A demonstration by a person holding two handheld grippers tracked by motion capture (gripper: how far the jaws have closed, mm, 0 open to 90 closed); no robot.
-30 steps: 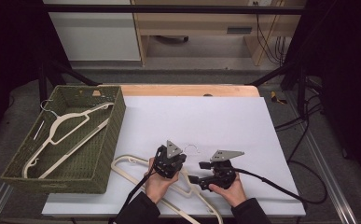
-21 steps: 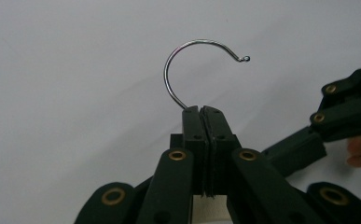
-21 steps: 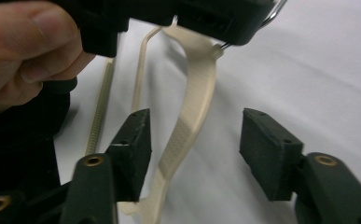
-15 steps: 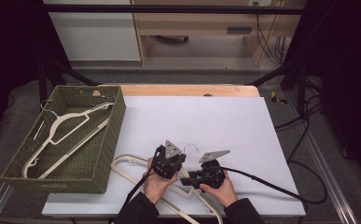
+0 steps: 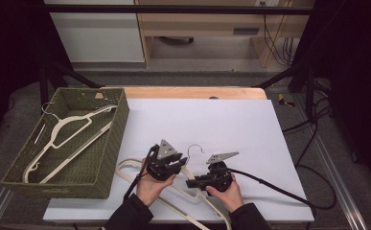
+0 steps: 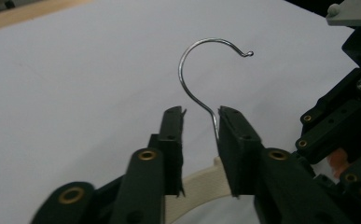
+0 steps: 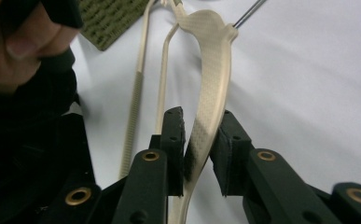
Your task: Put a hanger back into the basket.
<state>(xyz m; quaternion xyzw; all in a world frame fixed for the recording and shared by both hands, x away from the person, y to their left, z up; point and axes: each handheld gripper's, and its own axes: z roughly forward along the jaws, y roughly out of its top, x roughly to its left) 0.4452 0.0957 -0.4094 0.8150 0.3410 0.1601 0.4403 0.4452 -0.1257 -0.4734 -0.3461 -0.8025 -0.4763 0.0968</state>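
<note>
step: lift hanger [image 7: 213,84] to basket [image 5: 104,158] | right fingers [image 7: 199,154] closing, clamped on its arm | left fingers [image 6: 200,140] opening, narrow gap, hook [image 6: 201,70] between, loose | tip: raise level, steady the hook, clear the table [image 5: 231,120]

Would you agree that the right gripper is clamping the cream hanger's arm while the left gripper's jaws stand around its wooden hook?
Not quite: the hook is bare metal wire, as the left gripper view shows. The right gripper does clamp the cream hanger arm, and the left gripper jaws, just opened, stand around the hook.
</note>
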